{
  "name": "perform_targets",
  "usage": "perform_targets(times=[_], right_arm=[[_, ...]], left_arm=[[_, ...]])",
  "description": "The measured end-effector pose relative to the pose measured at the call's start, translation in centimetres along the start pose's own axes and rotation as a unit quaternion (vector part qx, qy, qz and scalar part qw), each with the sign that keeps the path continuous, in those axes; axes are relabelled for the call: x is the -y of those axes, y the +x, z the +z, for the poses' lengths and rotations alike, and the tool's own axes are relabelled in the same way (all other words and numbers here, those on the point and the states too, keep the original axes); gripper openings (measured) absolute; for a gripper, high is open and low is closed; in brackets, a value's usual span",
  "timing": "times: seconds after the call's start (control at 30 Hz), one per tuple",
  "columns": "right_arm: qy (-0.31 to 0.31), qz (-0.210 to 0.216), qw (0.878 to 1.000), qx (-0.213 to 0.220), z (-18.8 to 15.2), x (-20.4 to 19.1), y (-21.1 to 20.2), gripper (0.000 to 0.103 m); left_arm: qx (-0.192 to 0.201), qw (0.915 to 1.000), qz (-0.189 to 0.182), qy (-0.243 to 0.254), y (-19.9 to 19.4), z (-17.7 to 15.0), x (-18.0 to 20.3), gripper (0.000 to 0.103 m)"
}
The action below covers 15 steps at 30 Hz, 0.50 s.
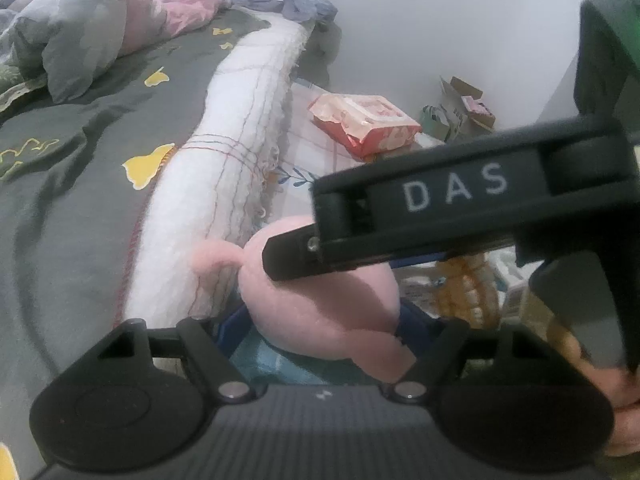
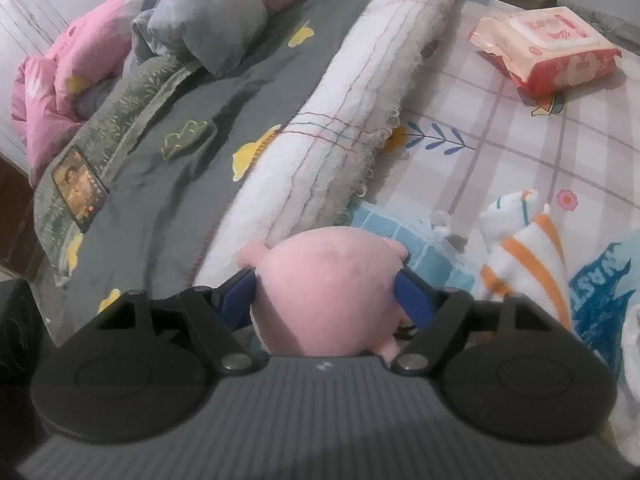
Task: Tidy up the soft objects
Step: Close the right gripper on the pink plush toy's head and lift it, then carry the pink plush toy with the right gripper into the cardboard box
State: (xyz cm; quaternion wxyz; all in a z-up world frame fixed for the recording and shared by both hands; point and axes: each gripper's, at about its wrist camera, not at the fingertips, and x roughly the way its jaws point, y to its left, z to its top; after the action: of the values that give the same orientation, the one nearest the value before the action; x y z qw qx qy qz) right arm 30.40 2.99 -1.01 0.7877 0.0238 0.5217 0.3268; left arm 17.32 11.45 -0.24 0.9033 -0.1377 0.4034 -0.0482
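Checked mat (image 2: 520, 128) — open beyond pink plush (image 2: 328, 280)

The right gripper (image 2: 326, 280) clamps a pink plush toy (image 2: 326, 284) between its blue pads (image 2: 410, 300), one on each flank. Behind lies a white rolled blanket (image 2: 340, 136) along the grey bedspread (image 2: 192, 160) (yellow patches dot it). An orange-striped towel (image 2: 524, 248) sits right, a wipes pack (image 2: 548, 48) farther back.
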Motion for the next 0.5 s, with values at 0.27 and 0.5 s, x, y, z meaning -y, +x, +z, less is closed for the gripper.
perform_targets(times=[0.27,0.5], right_arm=[[0.019,0.042,0.999,0.016,-0.7,0.1,-2.9,0.075],[0.018,0.083,0.995,0.053,-1.2,-0.9,-7.2,0.075]], left_arm=[[0.031,0.9994,0.007,0.009,-3.3,0.1,1.0,0.078],[0.087,0.9957,0.020,0.024,-7.6,0.6,3.1,0.078]])
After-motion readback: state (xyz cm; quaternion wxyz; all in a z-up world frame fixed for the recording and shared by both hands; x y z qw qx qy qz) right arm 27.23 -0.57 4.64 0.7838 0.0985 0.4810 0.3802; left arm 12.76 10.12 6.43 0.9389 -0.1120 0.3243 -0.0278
